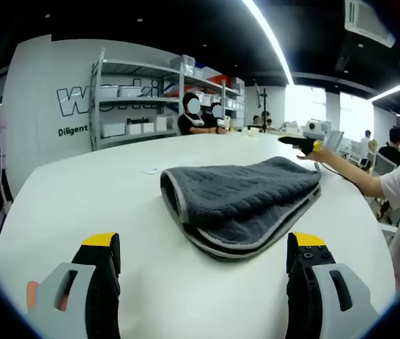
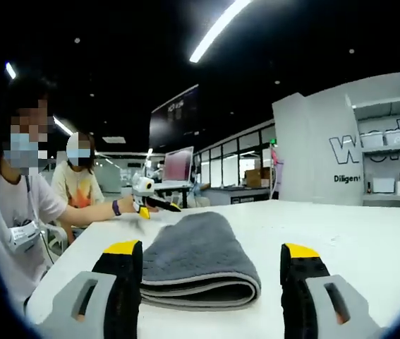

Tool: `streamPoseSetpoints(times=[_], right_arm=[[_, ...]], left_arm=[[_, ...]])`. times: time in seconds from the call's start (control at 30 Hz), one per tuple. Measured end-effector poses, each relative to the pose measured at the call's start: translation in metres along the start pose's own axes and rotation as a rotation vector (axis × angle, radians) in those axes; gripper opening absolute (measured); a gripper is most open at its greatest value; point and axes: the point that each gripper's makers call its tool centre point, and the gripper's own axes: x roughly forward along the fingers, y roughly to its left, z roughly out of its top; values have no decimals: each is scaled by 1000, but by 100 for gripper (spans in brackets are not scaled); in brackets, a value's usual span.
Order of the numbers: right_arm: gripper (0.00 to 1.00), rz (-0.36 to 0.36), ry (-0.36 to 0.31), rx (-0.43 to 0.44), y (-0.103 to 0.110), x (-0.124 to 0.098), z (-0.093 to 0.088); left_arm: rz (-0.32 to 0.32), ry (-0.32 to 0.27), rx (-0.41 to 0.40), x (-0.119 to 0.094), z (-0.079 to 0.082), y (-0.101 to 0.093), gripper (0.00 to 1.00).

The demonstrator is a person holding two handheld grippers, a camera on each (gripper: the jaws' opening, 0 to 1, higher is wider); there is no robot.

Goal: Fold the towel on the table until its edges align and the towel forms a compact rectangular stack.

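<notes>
Left hand-held gripper (image 1: 203, 265): jaws spread wide, nothing between them, low over bare bench (image 1: 65, 212). Right hand-held gripper (image 2: 214, 272): also spread and empty, yellow tips either side of the towel's near end. Towel (image 1: 245, 201) is dark grey with a pale edge binding, already folded over into a flat stack of several layers, lying on the white bench. From the left gripper view it sits just ahead and slightly right of centre, with its long axis running across the view, the rounded fold end at the left and the layered open edges toward the camera and right. From the right gripper view the towel (image 2: 196, 258) is nearer: it lies dead ahead between the jaws, long axis pointing away along the gripper's line, rolled fold edge closest. So the right gripper looks to be the closer one, and is lined up on a short end; the left faces a long side. Layers look slightly staggered at the near right corner in the left gripper view, so I'd judge edge alignment is nearly there but not finished. Past the towel, a second person's hand (image 2: 125, 205) holds another gripper tool over the far bench edge. Beyond that, shelving (image 1: 143, 99) with white boxes and seated people.
</notes>
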Motion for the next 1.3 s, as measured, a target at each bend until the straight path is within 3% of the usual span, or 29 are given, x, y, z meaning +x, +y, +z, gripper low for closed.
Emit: streamPoseSetpoints(times=[0.2,0.43,0.7,1.03,1.1,1.3], right_arm=[[90,15,46,11,9,3,-9],[96,21,77,26,5,3,-15],[99,18,62,35,3,3,-10],[99,38,61,37,6,5,-10],[99,48,78,23,10,8,-14],[99,66,79,23,14,8,-14]], left_arm=[[-2,-1,0,0,0,0,97],[-5,0,-3,2,-3,-6,97],[-25,-11,0,6,-2,-14,97],[-73,-88,-18,11,7,-10,96],[-64,-101,-39,20,11,0,96],[-126,-93,-44,38,12,-5,92]])
